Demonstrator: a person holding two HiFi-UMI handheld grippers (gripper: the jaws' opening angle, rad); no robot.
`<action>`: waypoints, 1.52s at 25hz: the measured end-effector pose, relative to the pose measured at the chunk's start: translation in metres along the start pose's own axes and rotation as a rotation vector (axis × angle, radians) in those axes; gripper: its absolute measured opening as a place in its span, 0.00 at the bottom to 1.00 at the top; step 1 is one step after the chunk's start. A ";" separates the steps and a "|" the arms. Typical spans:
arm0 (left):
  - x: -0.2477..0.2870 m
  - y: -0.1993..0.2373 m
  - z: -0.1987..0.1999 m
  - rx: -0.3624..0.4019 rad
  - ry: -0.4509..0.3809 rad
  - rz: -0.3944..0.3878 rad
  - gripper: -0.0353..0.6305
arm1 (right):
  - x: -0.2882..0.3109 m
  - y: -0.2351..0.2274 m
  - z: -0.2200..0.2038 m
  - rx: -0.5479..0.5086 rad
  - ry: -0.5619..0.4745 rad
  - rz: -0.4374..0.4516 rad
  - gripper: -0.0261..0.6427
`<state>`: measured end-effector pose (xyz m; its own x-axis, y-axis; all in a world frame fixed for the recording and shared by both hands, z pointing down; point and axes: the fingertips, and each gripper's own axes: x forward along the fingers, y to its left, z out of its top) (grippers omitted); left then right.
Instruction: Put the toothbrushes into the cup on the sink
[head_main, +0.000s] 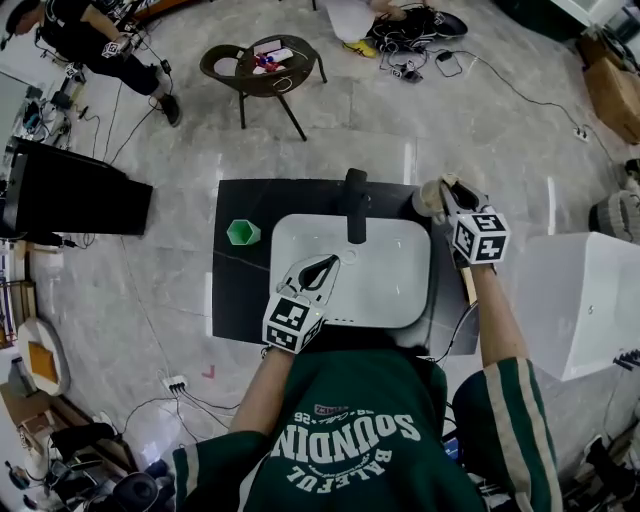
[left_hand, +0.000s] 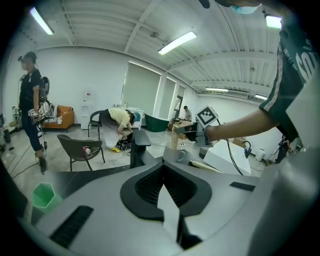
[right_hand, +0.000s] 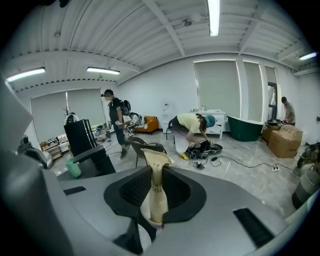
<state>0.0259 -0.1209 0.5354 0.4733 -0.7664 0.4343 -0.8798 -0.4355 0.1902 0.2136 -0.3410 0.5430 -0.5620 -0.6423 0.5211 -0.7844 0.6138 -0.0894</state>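
Pinching a paper-wrapped toothbrush (right_hand: 156, 195) upright, the right gripper (right_hand: 152, 170) hangs just above the mug (left_hand: 176, 156) at the counter's (head_main: 240, 290) back right corner. The left gripper (head_main: 322, 268), jaws together and empty, hovers over the basin (head_main: 390, 290).

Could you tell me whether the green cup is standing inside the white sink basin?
No, the green cup stands on the black counter, left of the white sink basin.

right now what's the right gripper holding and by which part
The right gripper pinches a paper-wrapped toothbrush by its lower part; the flared top sticks out.
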 end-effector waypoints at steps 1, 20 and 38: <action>0.000 0.000 0.000 -0.001 0.000 0.001 0.07 | 0.000 0.000 0.000 0.005 -0.003 0.000 0.17; -0.007 -0.003 -0.007 0.006 0.010 -0.002 0.07 | 0.006 -0.009 -0.003 0.061 0.012 -0.019 0.25; -0.001 -0.016 -0.004 0.028 0.005 -0.038 0.07 | -0.027 0.042 -0.026 -0.054 0.000 0.014 0.11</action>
<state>0.0396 -0.1117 0.5353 0.5061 -0.7467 0.4315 -0.8596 -0.4775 0.1819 0.2032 -0.2860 0.5470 -0.5731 -0.6334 0.5199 -0.7609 0.6469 -0.0506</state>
